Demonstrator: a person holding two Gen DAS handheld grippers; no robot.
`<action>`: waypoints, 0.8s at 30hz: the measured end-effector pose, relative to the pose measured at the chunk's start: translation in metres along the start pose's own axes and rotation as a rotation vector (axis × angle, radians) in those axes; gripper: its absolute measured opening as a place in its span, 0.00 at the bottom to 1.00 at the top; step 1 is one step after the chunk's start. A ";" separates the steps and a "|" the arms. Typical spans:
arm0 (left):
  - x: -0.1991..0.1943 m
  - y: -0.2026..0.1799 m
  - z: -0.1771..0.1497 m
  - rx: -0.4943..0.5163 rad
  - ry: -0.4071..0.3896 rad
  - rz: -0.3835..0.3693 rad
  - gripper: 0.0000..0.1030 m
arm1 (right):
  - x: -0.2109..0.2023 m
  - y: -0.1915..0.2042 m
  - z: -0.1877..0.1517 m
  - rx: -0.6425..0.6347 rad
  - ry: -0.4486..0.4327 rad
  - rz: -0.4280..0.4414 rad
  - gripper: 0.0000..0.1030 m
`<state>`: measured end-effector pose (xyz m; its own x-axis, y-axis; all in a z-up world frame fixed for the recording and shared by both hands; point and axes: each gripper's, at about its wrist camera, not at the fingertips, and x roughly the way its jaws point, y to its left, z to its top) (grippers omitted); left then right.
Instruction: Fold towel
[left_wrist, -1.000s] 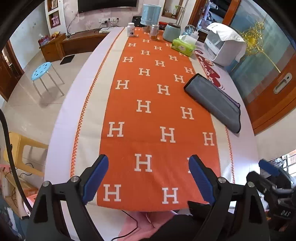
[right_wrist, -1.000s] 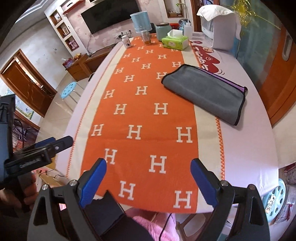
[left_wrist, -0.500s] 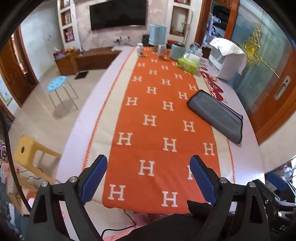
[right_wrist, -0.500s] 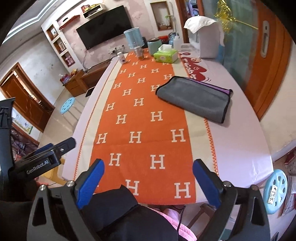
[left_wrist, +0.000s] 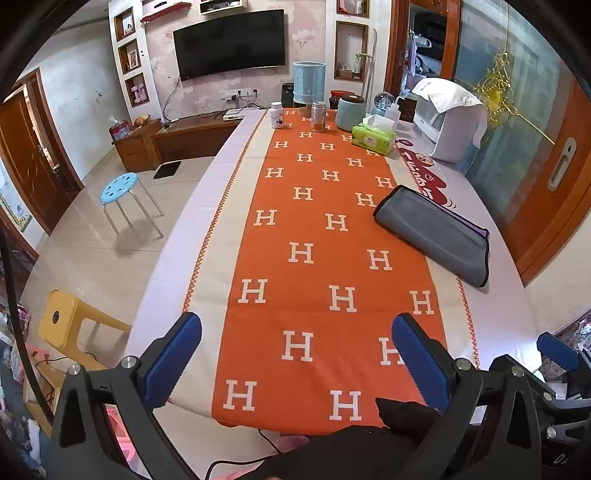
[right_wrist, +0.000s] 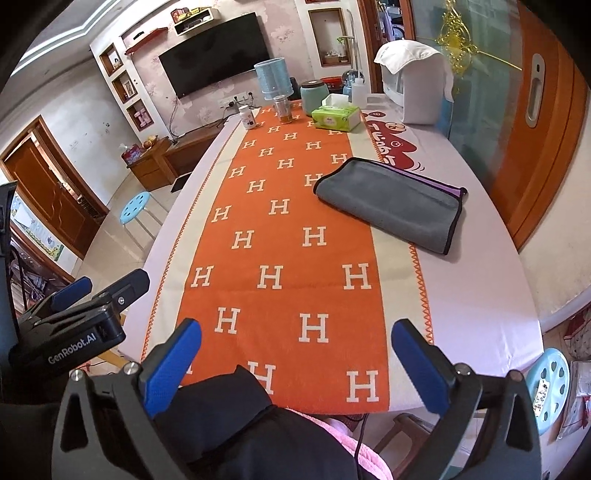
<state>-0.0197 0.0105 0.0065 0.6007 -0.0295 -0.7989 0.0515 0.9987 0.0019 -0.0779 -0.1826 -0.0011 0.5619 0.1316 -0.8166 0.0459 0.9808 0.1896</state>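
A grey towel (left_wrist: 434, 234) with a black hem and a purple edge lies folded on the right side of the long table; it also shows in the right wrist view (right_wrist: 391, 201). My left gripper (left_wrist: 297, 354) is open and empty above the near end of the orange H-patterned runner (left_wrist: 314, 254), well short of the towel. My right gripper (right_wrist: 295, 362) is open and empty, also over the near table end. The left gripper's body shows at the left of the right wrist view (right_wrist: 77, 314).
At the far end stand a green tissue box (left_wrist: 373, 138), jars, a bottle (left_wrist: 277, 115), a blue bin (left_wrist: 309, 82) and a white appliance (left_wrist: 448, 118). A blue stool (left_wrist: 120, 186) and a yellow stool (left_wrist: 64, 321) stand on the floor at left.
Both grippers have pulled back and tilted up from the table, so more of the room shows. The towel has not moved. Both stay open.
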 end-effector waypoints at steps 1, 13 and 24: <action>-0.001 -0.001 0.000 0.004 -0.005 0.001 1.00 | 0.000 0.000 0.000 0.000 0.000 0.001 1.00; 0.000 -0.009 0.006 0.028 -0.026 -0.006 1.00 | 0.003 0.001 0.002 0.003 0.004 0.002 1.00; 0.000 -0.012 0.008 0.030 -0.029 -0.016 1.00 | 0.006 -0.004 0.004 0.011 0.009 -0.004 1.00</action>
<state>-0.0144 -0.0018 0.0111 0.6221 -0.0475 -0.7815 0.0850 0.9964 0.0071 -0.0713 -0.1858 -0.0051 0.5542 0.1294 -0.8223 0.0569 0.9796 0.1926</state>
